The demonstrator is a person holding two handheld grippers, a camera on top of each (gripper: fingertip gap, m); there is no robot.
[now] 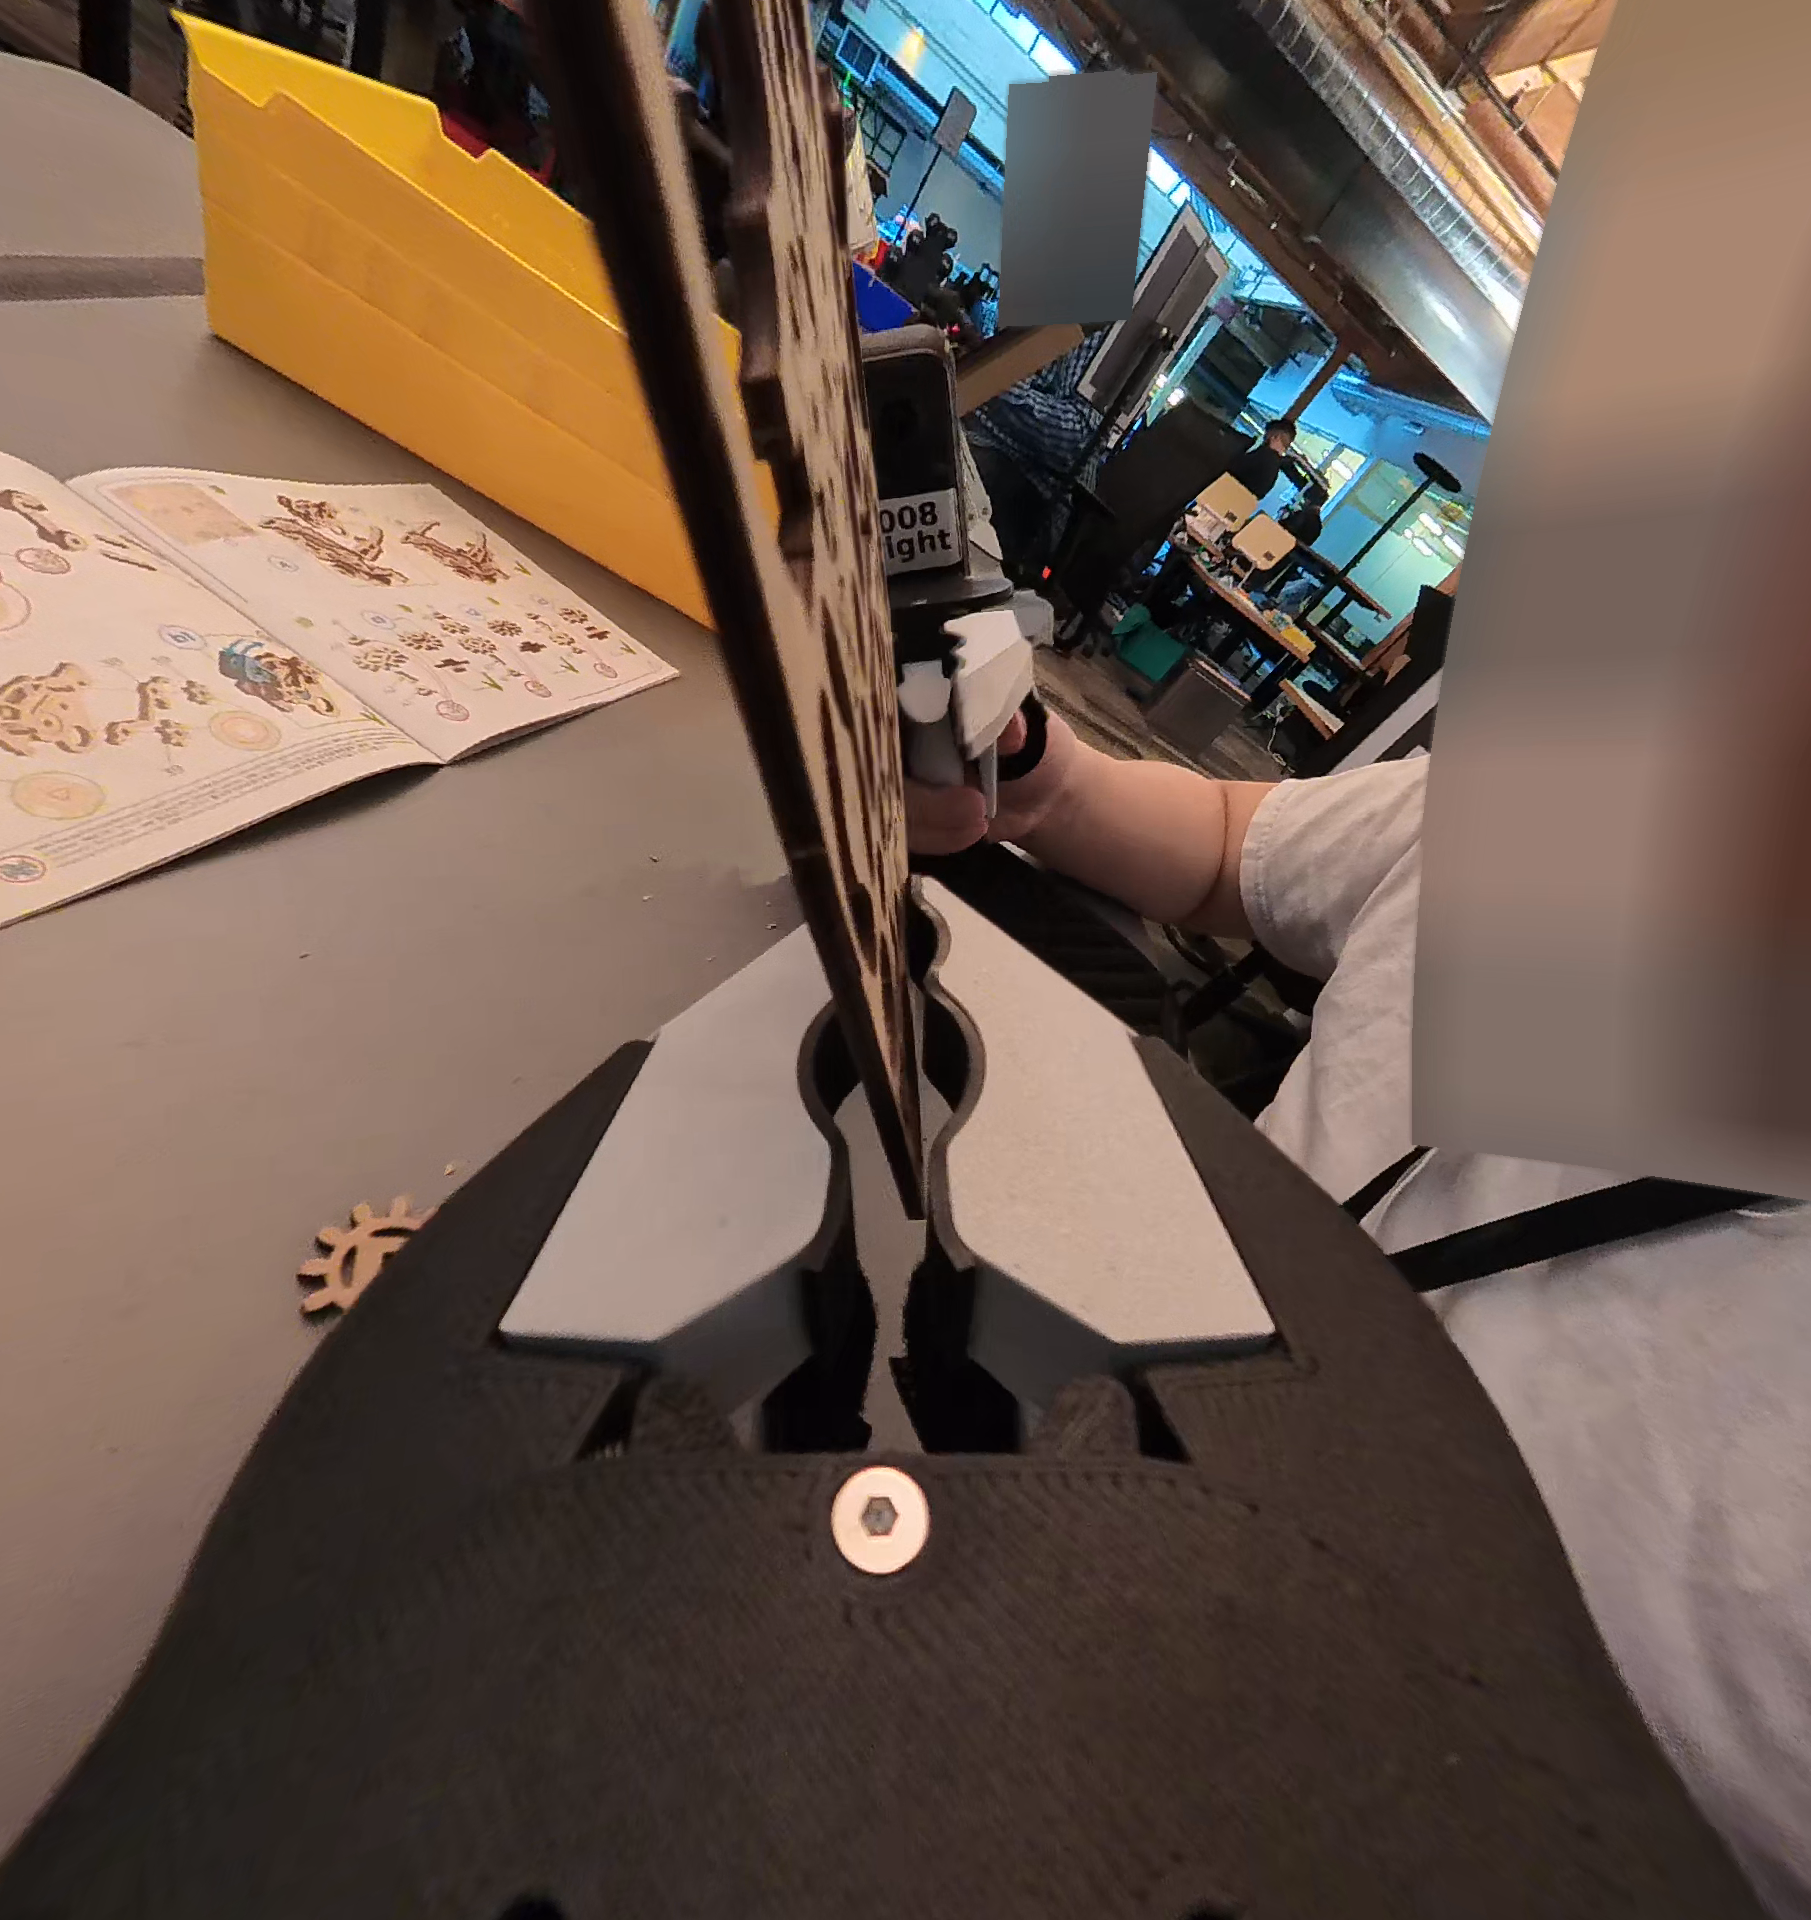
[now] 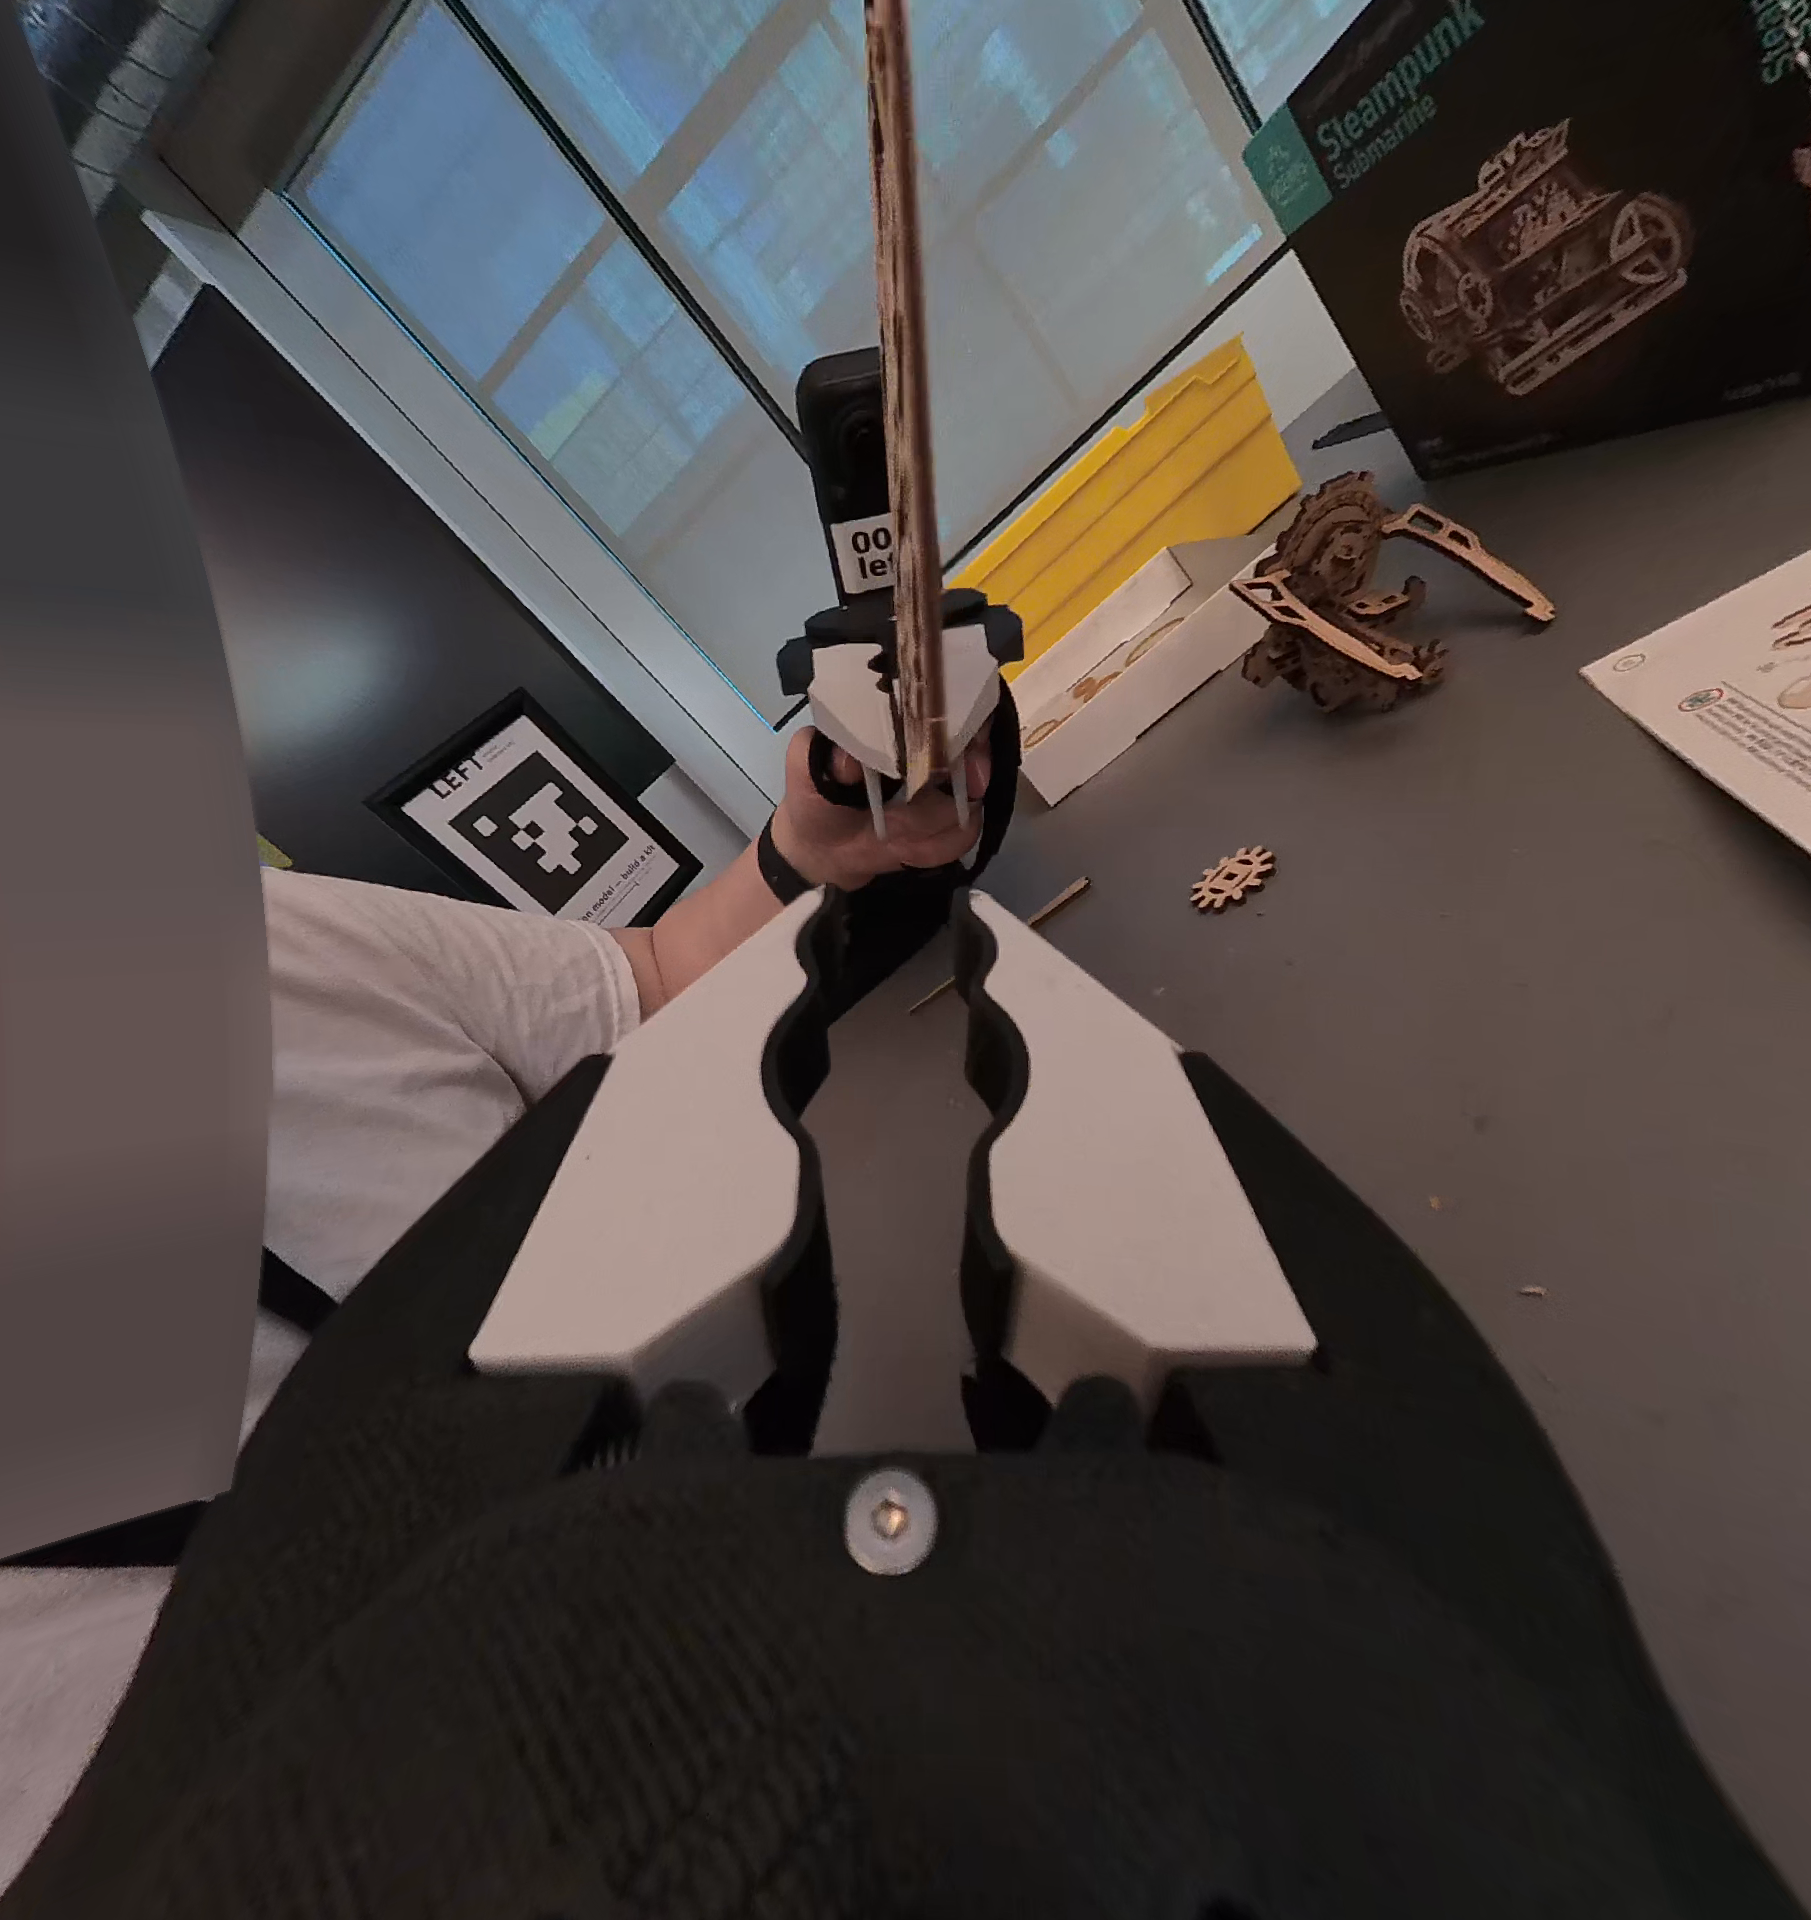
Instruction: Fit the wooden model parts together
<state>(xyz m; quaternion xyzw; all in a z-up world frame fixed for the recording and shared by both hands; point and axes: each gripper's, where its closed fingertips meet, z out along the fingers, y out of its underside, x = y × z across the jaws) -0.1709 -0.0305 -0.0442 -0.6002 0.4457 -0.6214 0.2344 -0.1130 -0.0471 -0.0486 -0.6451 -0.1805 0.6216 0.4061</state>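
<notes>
Left wrist view. Left gripper [image 1: 916, 935], lower centre: fingers clamped on the bottom edge of a thin wooden sheet [image 1: 776, 436], laser-cut with dark burnt outlines. The sheet stands edge-on and leans toward the upper left, probably lifted off the tabletop [image 1: 381, 1039] so that both faces stay reachable for pressing a part out. Right gripper [image 1: 958, 691], centre right, just behind the sheet; from here its grip cannot be told. Booklet [image 1: 257, 644], open at left, likely kept flat for reference. Yellow bin [image 1: 413, 291], upper left, behind the sheet. Loose gear [image 1: 355, 1252], lower left on the tabletop, beside the gripper body.

Right wrist view. Right gripper [image 2: 896, 914], lower centre: fingers parted, nothing between them, aimed at the sheet [image 2: 901, 364], which runs as a narrow strip from top centre down. Left gripper [image 2: 906, 727], centre, grasps the sheet's lower edge; a hand wraps its handle below. This reads as one side steadying, the other free to work. Gear [image 2: 1233, 878] on the tabletop [image 2: 1400, 1091], right of centre. Part-built model [image 2: 1337, 613], upper right, set aside, apparently awaiting more parts. Kit box [image 2: 1566, 218], top right. Yellow bin [image 2: 1140, 520] and a white tray [image 2: 1119, 665] between gripper and model. Booklet [image 2: 1763, 707], right edge.
</notes>
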